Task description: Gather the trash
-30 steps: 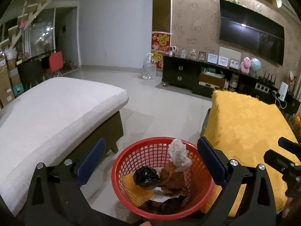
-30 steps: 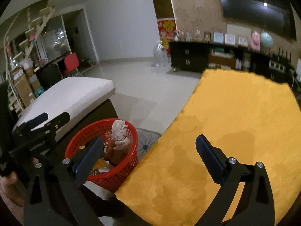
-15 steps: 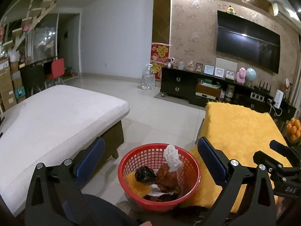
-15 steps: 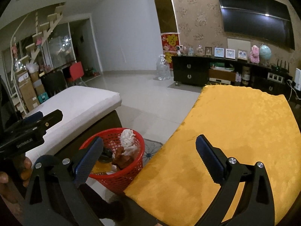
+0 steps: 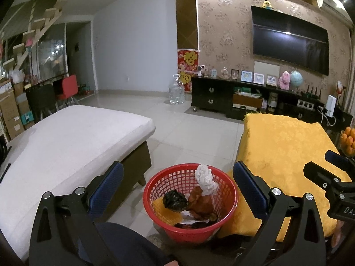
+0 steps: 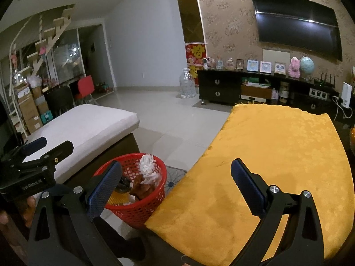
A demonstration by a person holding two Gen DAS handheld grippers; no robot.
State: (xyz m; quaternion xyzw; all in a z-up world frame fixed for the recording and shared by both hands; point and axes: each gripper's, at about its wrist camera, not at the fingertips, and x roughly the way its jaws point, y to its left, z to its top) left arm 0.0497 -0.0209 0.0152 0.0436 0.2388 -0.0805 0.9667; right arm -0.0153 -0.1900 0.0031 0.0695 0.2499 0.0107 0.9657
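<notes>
A red mesh basket [image 5: 228,201] stands on the floor between a white bench and a yellow-covered table. It holds trash: a white crumpled tissue [image 5: 205,179], a black crumpled wad [image 5: 174,200] and brown wrappers [image 5: 200,205]. My left gripper [image 5: 177,188] is open and empty, held above and behind the basket. My right gripper [image 6: 175,184] is open and empty, over the near edge of the yellow table [image 6: 277,155]. The basket also shows in the right wrist view [image 6: 142,210], at lower left, with the tissue [image 6: 147,167] sticking up.
A white cushioned bench [image 5: 66,144] lies to the left. The tiled floor [image 5: 188,130] runs to a dark TV cabinet [image 5: 221,99] with a water jug [image 5: 176,92] beside it. Oranges [image 5: 348,140] sit at the right edge. A small mat [image 6: 173,177] lies by the basket.
Both grippers have lifted and drawn back from the basket, so it looks smaller and lower in view. Both stay open and empty.
</notes>
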